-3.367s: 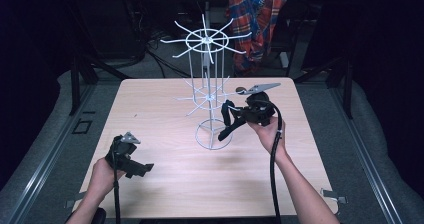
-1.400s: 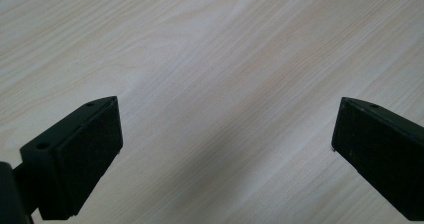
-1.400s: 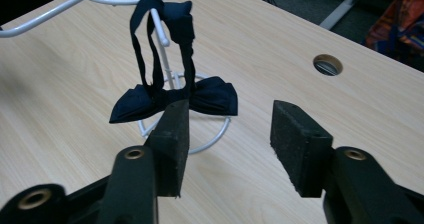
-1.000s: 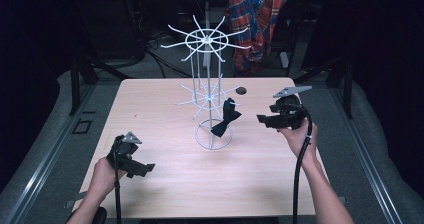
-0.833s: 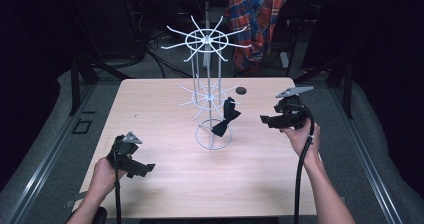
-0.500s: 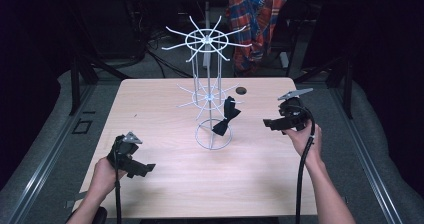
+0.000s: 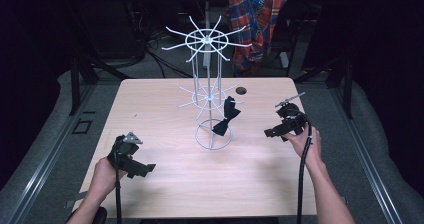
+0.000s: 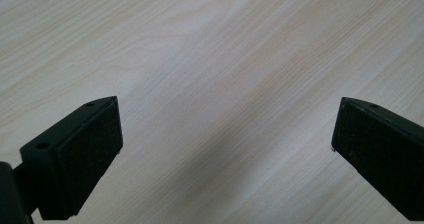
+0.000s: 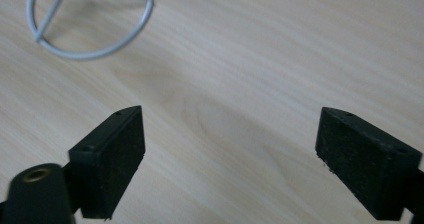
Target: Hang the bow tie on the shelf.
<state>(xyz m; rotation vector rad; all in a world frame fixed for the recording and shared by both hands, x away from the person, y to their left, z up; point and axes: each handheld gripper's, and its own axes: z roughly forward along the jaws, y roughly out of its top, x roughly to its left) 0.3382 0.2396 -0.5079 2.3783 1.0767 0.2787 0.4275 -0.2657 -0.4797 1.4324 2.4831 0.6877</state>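
A white wire rack (image 7: 206, 86) with two tiers of hooks stands mid-table on a ring base (image 7: 213, 145). From a lower hook hangs a black bow tie (image 7: 226, 117), touched by neither gripper. My right gripper (image 7: 270, 132) is right of the rack, open and empty, low over the wood. In the right gripper view the gripper (image 9: 230, 114) has its jaws wide apart, with the ring base (image 9: 80, 55) at the upper left. My left gripper (image 7: 144, 169) rests near the front left, open and empty. The left gripper view shows that gripper (image 8: 227, 109) over bare wood.
The light wooden table (image 7: 165, 109) has a small dark round hole (image 7: 241, 90) behind the rack. A plaid shirt (image 7: 255, 19) hangs beyond the far edge. Dark floor and metal rails surround the table.
My right gripper was at the rack by the bow tie, then drew back to the right and nearer the front. The bow tie stays hanging. The left gripper has not moved.
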